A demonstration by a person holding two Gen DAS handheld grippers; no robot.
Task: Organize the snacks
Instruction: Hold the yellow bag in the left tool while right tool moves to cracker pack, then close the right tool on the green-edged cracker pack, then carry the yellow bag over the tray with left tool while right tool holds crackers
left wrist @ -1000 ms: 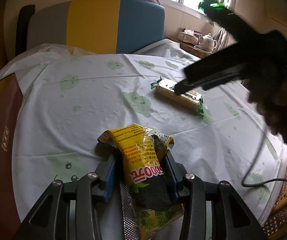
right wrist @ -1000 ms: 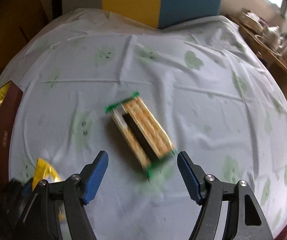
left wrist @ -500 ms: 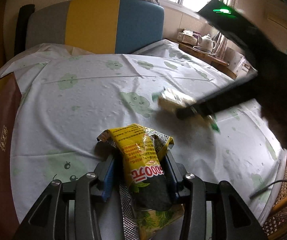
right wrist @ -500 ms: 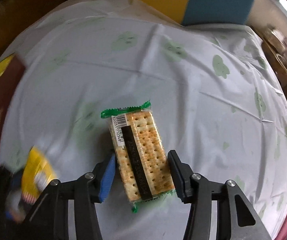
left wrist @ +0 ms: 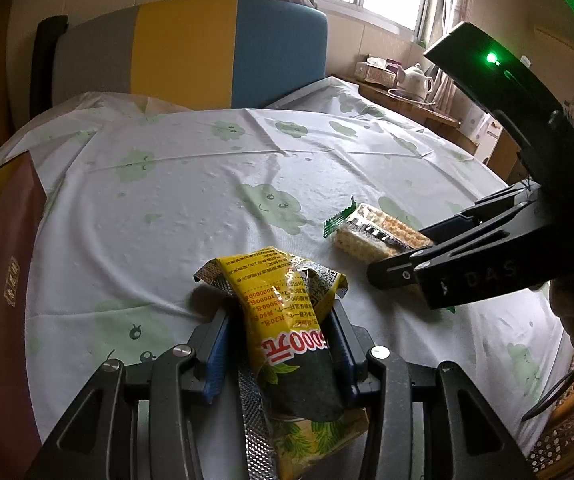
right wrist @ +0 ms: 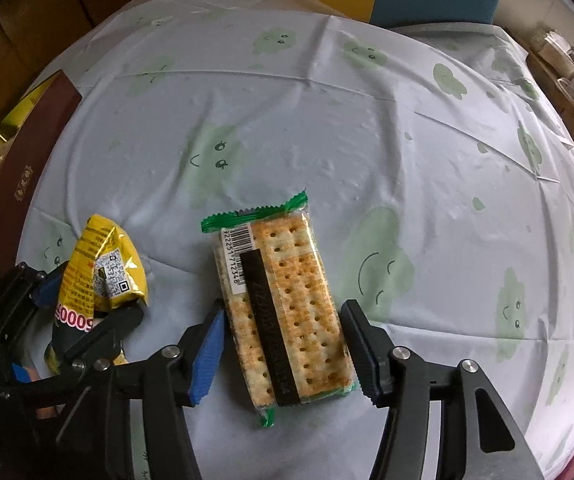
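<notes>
Pinching yellow snack bag, left gripper; right gripper opening astride cracker pack.

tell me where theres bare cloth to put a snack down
Wide bare tablecloth runs from the cracker pack back toward the chair, and out to its right. It is crowded near the front: the yellow snack bag, the crackers and the dark red box at the left edge.
</notes>
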